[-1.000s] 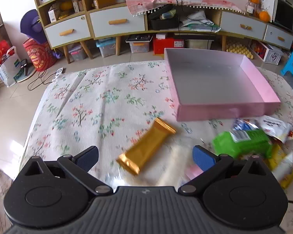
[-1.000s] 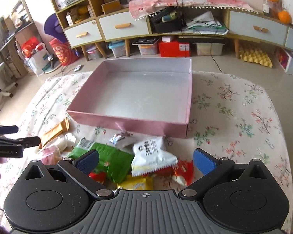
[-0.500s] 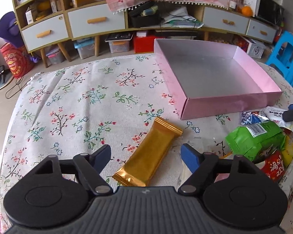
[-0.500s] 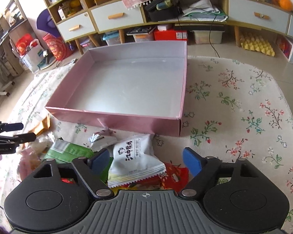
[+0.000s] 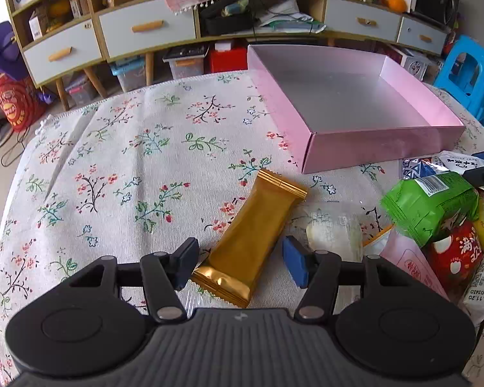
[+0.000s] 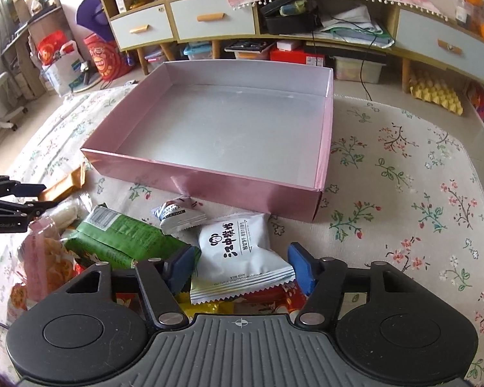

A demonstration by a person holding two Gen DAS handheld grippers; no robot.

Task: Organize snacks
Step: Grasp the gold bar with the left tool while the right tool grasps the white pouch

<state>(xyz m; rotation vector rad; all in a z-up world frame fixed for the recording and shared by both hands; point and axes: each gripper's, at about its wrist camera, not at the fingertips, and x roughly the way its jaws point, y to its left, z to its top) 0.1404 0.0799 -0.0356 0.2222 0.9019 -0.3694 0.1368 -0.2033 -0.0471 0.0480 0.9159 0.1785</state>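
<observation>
Left wrist view: left tool [image 5: 240, 266] spread, unclenched, straddling the near end of the gold bar [image 5: 253, 237] on the floral surface [image 5: 113, 167]; slick wrapper could slide out if pinched only at the tail. Pink box [image 5: 384, 148] empty, well apart. Right wrist view: right tool [image 6: 240, 269] also released around the white packet [image 6: 238, 254] atop the snack pile [image 6: 113, 245]; closing may snag wrappers underneath.

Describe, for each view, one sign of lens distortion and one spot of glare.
Left wrist view: the cabinet bows into an arc; the gold wrapper shines near its lower end. Right wrist view: the tablecloth edge curves; the pink box floor gleams pale.
</observation>
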